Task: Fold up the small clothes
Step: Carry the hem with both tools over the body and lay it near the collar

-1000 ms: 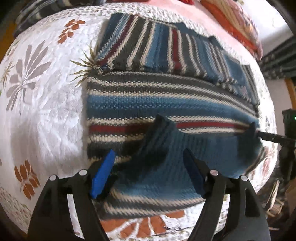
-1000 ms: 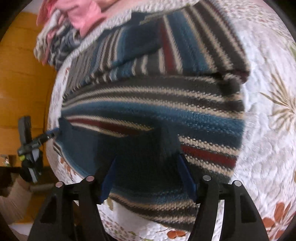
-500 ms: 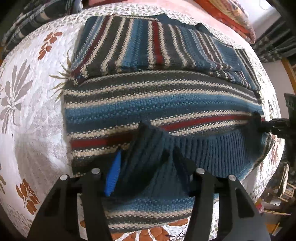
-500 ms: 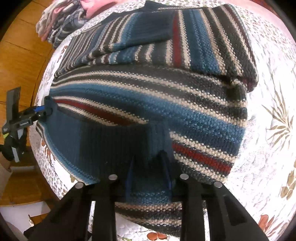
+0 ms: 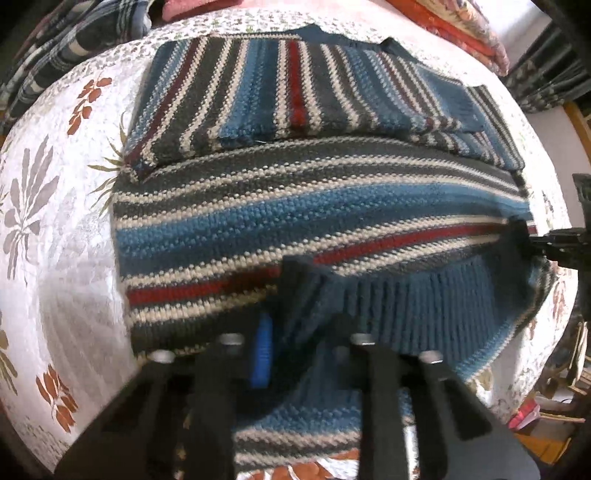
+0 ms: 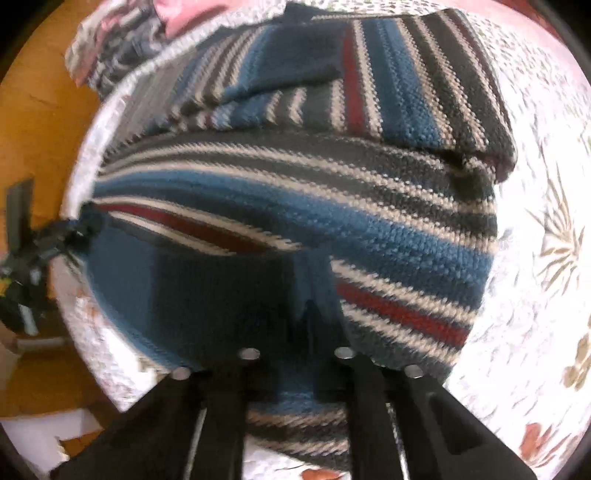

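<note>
Both my grippers, left gripper and right gripper, have clamped onto the striped sweater's lifted blue hem since 1 second ago; it lies on the quilt.

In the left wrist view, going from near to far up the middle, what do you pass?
Left gripper, jaws shut on the lifted hem → blue ribbed hem of the striped knitted sweater → its horizontally striped body → the folded-over part with upright stripes → white floral quilt.
</note>
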